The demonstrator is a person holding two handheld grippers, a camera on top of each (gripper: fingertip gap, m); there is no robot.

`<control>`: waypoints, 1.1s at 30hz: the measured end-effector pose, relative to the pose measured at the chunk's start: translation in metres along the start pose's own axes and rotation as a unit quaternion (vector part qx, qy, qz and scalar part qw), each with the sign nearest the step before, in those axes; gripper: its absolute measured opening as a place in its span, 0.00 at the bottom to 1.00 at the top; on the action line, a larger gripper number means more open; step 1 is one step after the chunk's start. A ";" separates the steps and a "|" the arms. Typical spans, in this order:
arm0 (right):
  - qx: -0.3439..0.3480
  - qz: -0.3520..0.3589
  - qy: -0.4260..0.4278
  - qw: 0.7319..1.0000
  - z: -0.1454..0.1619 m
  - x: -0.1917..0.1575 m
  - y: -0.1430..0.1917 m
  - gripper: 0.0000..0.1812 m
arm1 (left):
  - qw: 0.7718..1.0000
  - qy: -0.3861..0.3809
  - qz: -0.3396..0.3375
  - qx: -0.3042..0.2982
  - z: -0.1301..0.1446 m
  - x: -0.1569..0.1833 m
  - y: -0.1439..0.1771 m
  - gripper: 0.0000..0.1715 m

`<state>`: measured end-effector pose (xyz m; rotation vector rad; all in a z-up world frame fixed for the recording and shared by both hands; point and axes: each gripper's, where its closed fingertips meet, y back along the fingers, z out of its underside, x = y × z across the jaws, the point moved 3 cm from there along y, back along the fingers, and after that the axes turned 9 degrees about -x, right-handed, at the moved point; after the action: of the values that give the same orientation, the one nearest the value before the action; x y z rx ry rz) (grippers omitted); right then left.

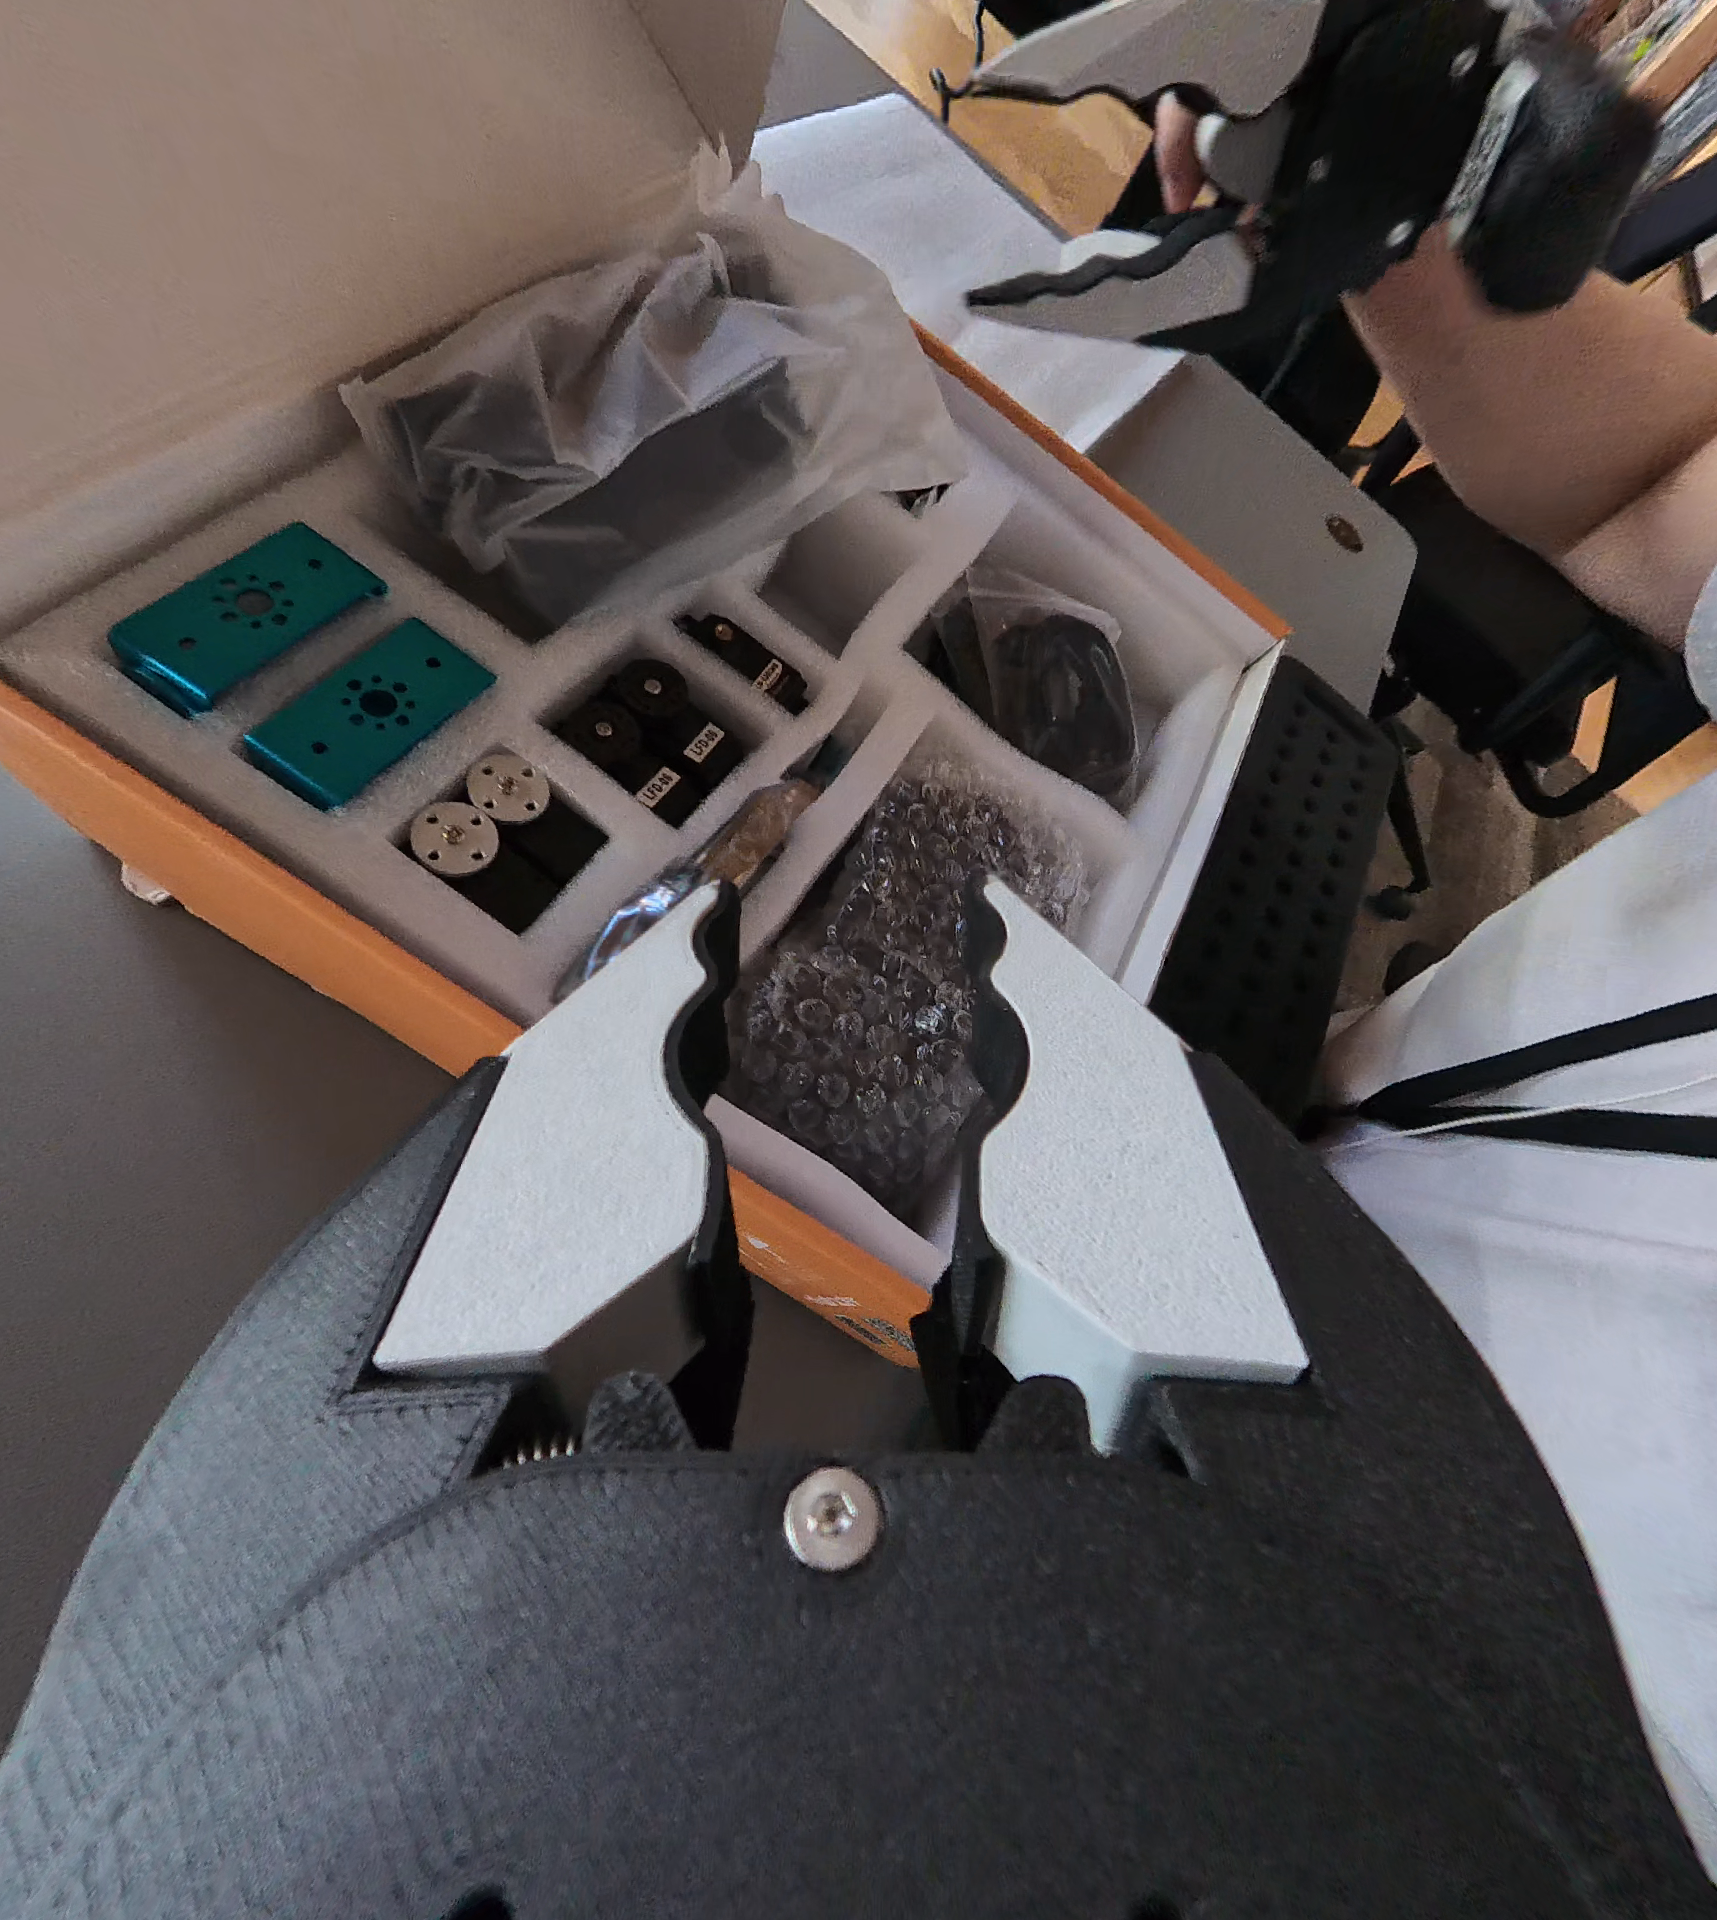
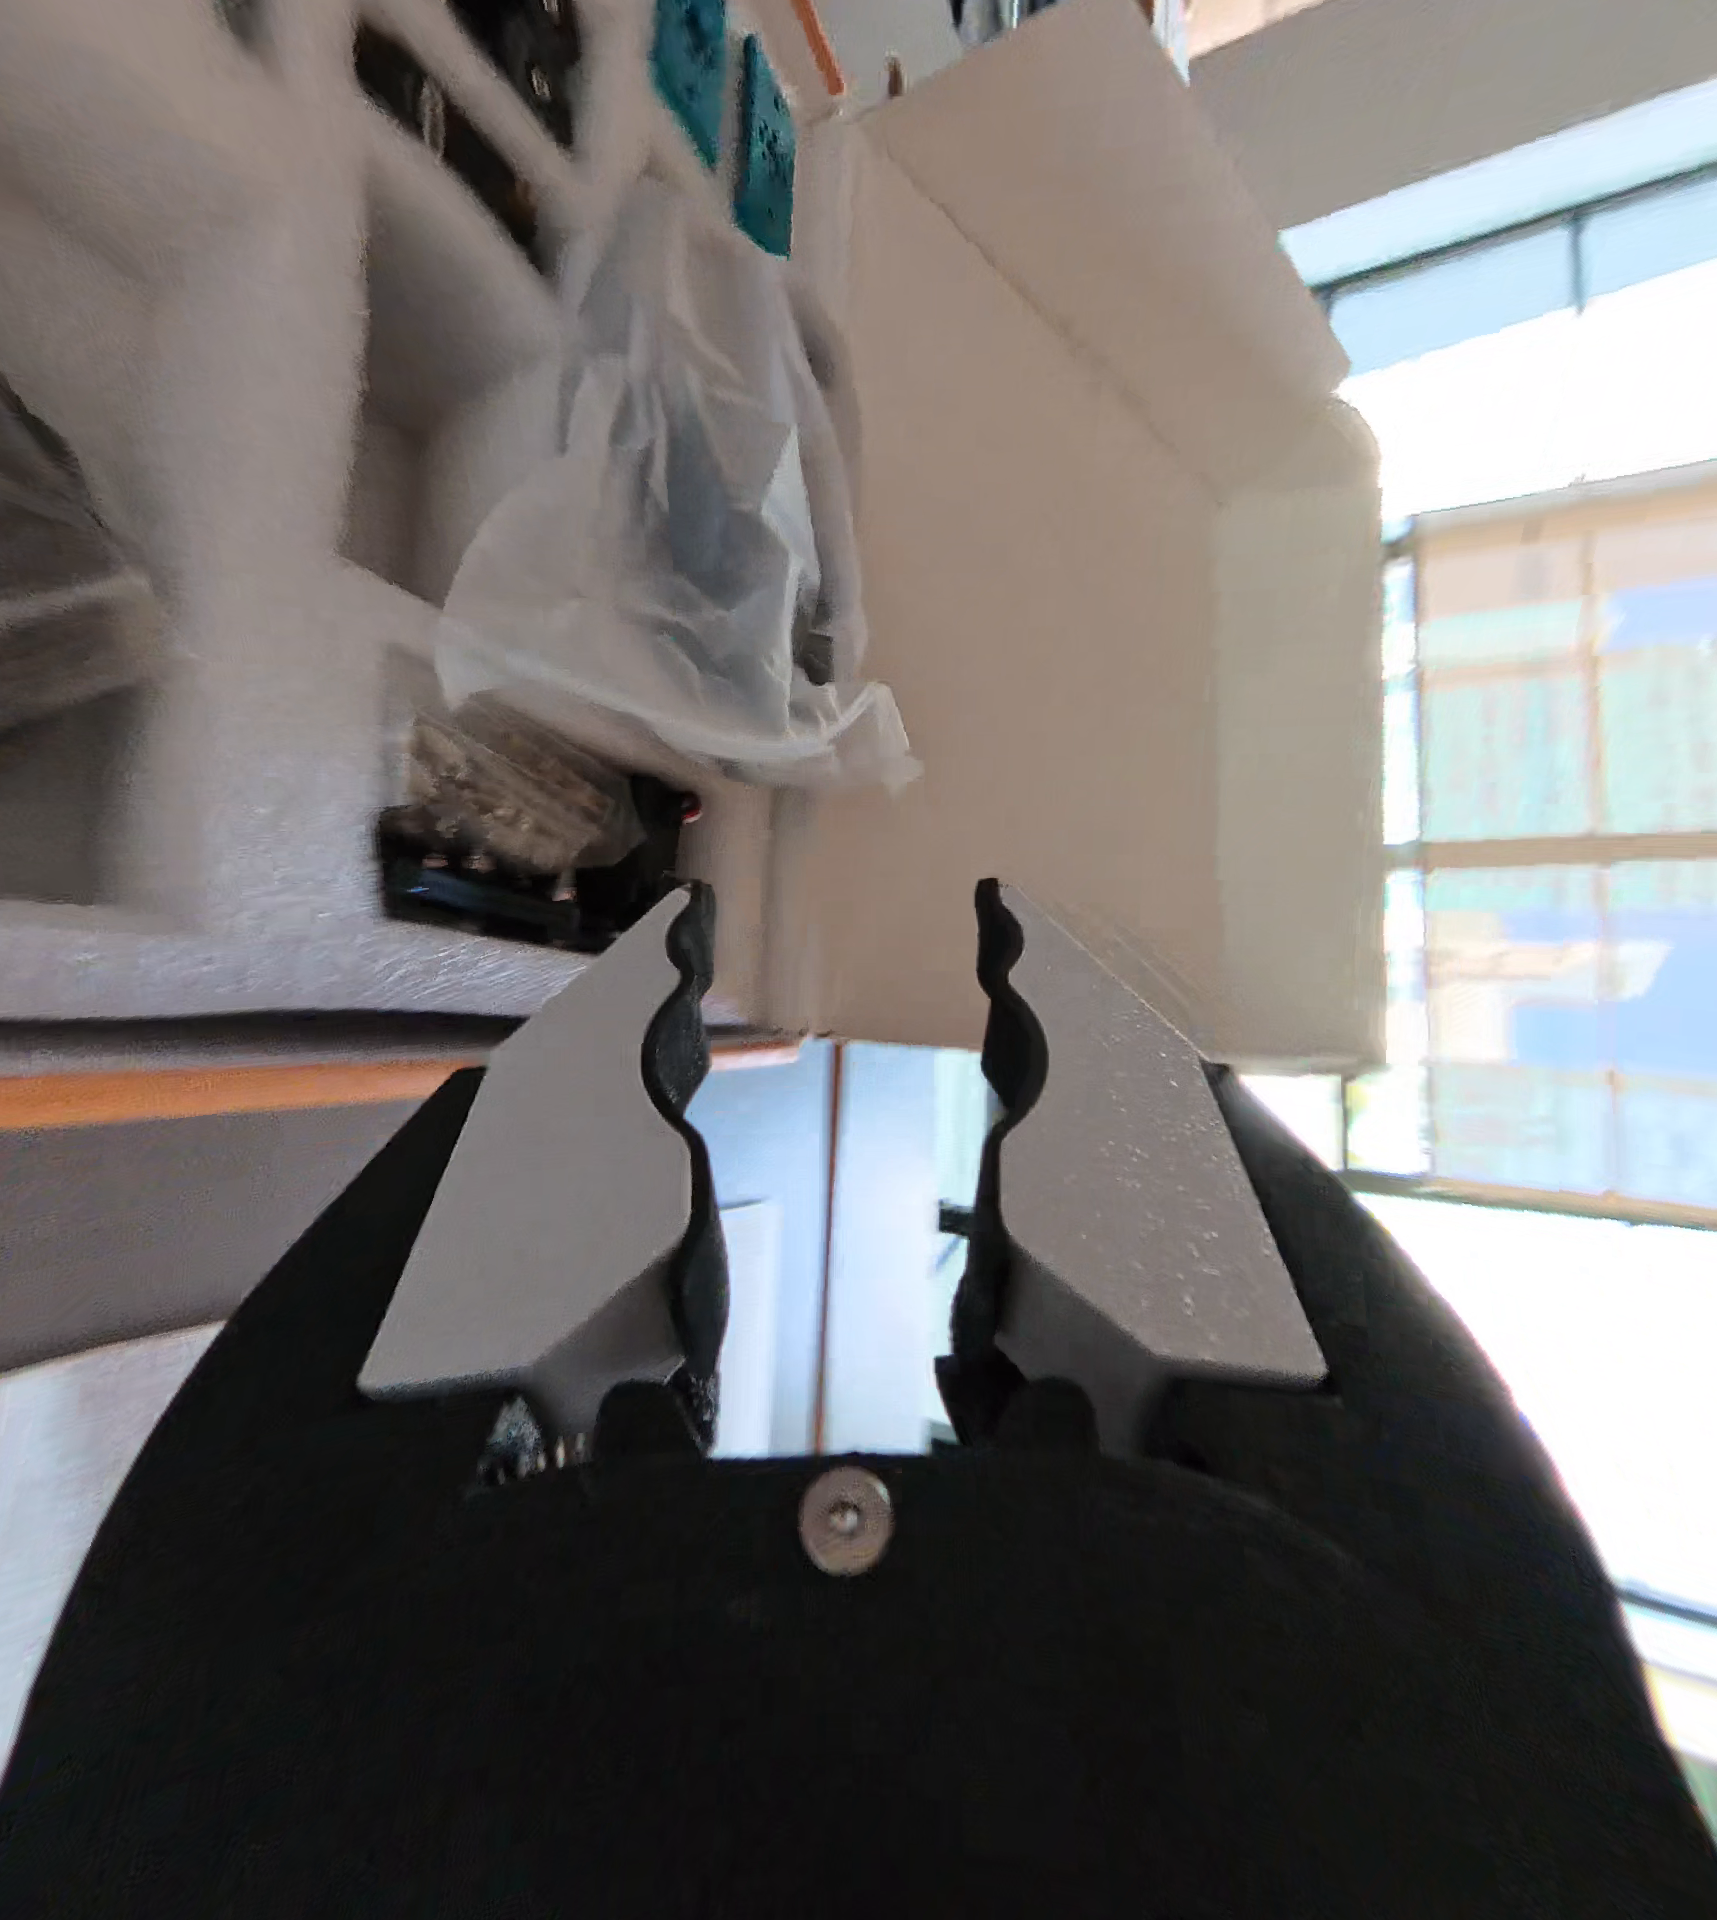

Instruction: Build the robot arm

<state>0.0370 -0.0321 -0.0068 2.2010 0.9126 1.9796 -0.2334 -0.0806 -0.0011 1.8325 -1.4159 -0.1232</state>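
While both sets of fingers gape empty, the left gripper (image 1: 849, 904) hovers over the black bubble-wrapped bundle (image 1: 895, 997) in the orange cardboard box (image 1: 314, 914); the right gripper (image 2: 841, 896) risks snagging the translucent plastic bag (image 2: 667, 582).

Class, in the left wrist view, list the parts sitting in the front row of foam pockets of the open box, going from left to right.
Two teal plates → two servos with silver discs → two servos with black discs → single black servo.
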 end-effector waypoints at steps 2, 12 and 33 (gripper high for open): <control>0.017 -0.090 -0.079 0.993 -0.003 -0.017 0.025 0.25 | 1.000 -0.008 -0.006 -0.005 0.005 0.004 -0.004 0.25; 0.051 -0.424 -0.015 0.904 -0.072 -0.103 0.040 0.39 | 0.998 -0.063 -0.020 -0.002 -0.008 0.026 -0.026 0.24; -0.002 -0.502 -0.102 0.859 -0.064 -0.018 0.023 0.26 | 0.994 -0.106 -0.007 -0.003 -0.018 0.050 -0.027 0.23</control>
<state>-0.0134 -0.0815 -0.0018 1.3512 1.5556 1.1949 -0.1852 -0.1128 0.0128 1.8676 -1.5451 -0.3364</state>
